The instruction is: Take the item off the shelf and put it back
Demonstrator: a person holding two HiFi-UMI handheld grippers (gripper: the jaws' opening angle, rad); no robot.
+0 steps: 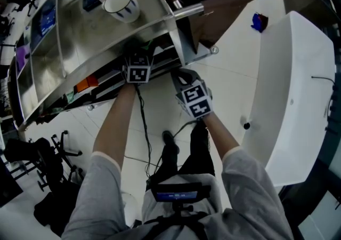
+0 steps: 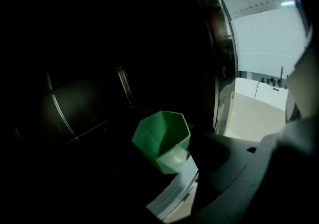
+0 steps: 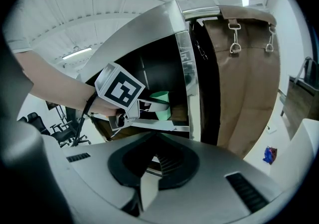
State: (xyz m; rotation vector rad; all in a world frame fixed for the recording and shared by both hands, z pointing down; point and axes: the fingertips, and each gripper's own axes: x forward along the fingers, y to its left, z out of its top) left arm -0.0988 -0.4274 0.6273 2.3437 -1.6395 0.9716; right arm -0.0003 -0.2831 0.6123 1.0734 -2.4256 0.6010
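Left gripper inside the shelf with a green cup; right gripper outside, idle.

Nearest: right gripper (image 3: 154,173) pressed together on nothing, pale ribbed pads set in a dark recess. Next: left gripper (image 3: 151,107) pinching one green cup (image 2: 162,138), faceted, matt, tilted with its mouth toward the camera. Only one ribbed pad (image 2: 174,190) lit, against the cup's wall; the other lost in the dark. Cup inside the steel shelf (image 1: 106,36), under the top deck; interior near black, surface below the cup unreadable. Farther: three white mugs (image 1: 121,4) on the top deck, one cut by the frame edge.
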